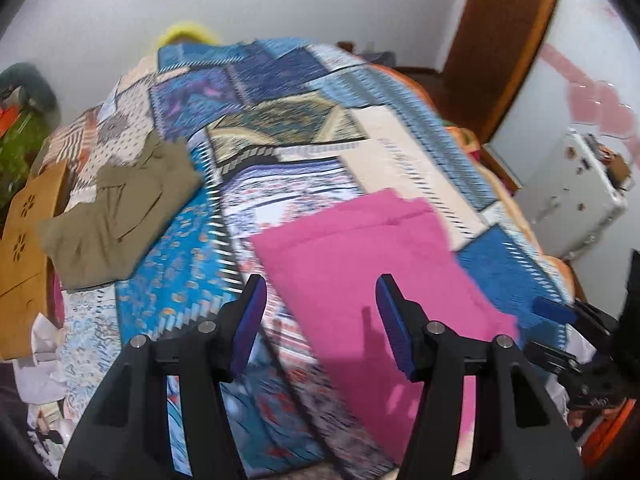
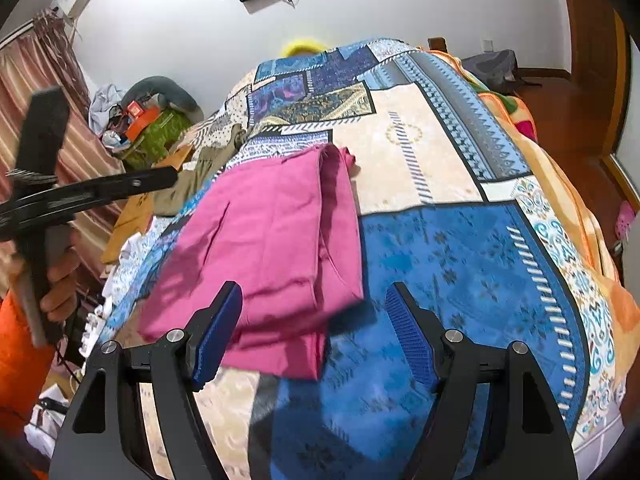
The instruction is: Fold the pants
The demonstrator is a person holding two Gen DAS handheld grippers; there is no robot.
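Pink pants (image 2: 272,240) lie folded on the bed (image 2: 460,248). Both grippers, left (image 1: 320,320) and right (image 2: 316,336), hang wide and empty. Looks soft, light, floppy; I'd pinch the near edge's layers.

Left gripper (image 1: 320,300) and right gripper (image 2: 314,308), both wide apart, empty.

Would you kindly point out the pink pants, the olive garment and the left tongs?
pink pants (image 2: 272,240): right wrist view, middle of the folded fabric.
olive garment (image 1: 120,208): left wrist view, centre of the cloth.
left tongs (image 1: 320,320): left wrist view, midway between fingertips.
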